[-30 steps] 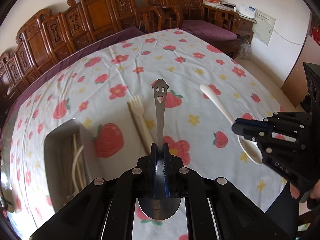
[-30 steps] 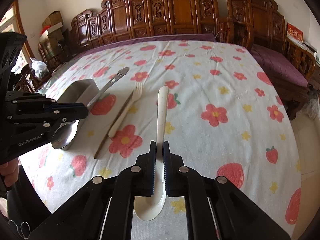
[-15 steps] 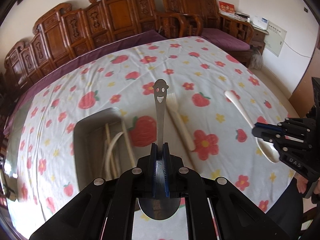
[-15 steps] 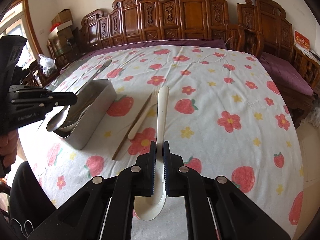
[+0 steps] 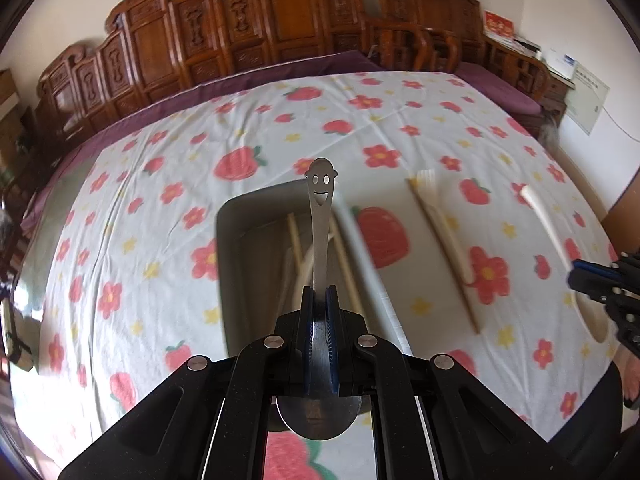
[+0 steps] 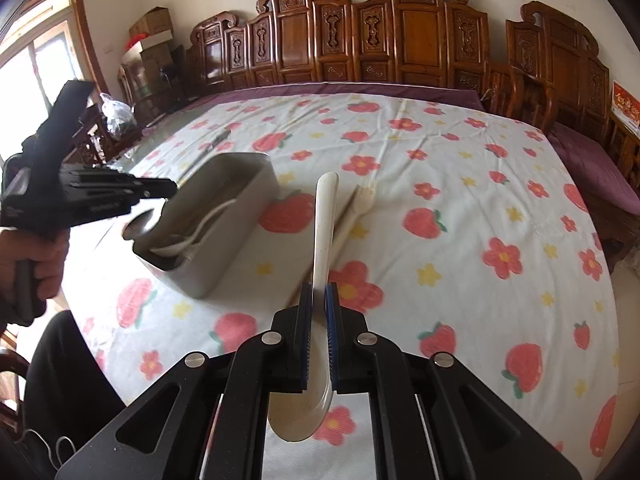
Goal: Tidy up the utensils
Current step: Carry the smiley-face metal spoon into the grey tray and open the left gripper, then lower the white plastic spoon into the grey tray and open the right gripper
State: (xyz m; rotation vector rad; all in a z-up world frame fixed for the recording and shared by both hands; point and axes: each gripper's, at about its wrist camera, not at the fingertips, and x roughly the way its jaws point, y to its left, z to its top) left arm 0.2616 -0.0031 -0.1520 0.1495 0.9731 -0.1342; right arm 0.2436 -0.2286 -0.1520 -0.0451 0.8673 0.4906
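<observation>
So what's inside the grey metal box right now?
Inside the box: pale chopsticks and a white utensil handle. The held metal spoon covers the middle; the near end is hidden.

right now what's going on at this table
A person is sorting utensils with two handheld grippers. The left gripper is shut on a steel smiley-face spoon, holding it over the metal box that already contains utensils. The right gripper is shut on a cream plastic spoon. A cream fork and a chopstick lie on the flowered tablecloth.

probably a home: carved wooden chairs (image 6: 404, 36) ring a cloth-covered table (image 6: 460, 168).
</observation>
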